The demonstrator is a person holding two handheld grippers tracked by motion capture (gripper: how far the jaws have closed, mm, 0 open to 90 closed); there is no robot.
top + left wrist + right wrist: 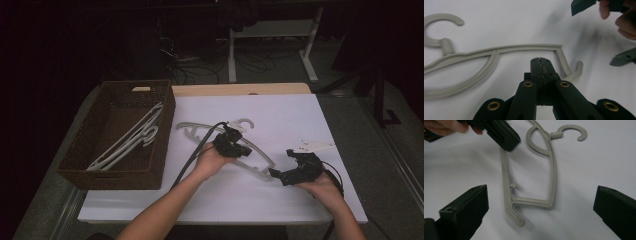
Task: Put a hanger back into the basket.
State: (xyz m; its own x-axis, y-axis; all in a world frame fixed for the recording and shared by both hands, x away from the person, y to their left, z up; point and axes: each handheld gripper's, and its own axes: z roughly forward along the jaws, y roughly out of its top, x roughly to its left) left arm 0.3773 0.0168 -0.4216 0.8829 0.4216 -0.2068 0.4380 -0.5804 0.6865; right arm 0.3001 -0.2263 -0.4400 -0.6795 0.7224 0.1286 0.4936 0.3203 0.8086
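- High view: grey plastic hanger [250,150] lies flat on the white table [300,200], near its middle, right of a brown woven basket [120,170] that holds more pale hangers [131,140]. Its hook sits at the far end; its long axis runs diagonally from far left to near right.
- High view: left tool [240,148] rests over the hanger's middle; right tool [276,174] sits just beside the hanger's near-right end. A white tag-like piece [315,146] lies on the table beyond the right tool.
- Left gripper view: left tool [541,61] has its jaws pressed together, nothing visible between them. The tips lie just short of the hanger's [499,51] upper bar, inside its frame; contact with the bar cannot be told. Hook at far left, long axis across the frame. Open right tool [599,32] at upper right.
- Right gripper view: right tool [541,205] stands wide apart, gripping nothing; the hanger's [552,177] hooked arm end lies between the jaws, untouched. Long axis runs away from the camera, hook at the far top. Left tool [504,135] is over the hanger's left bar.
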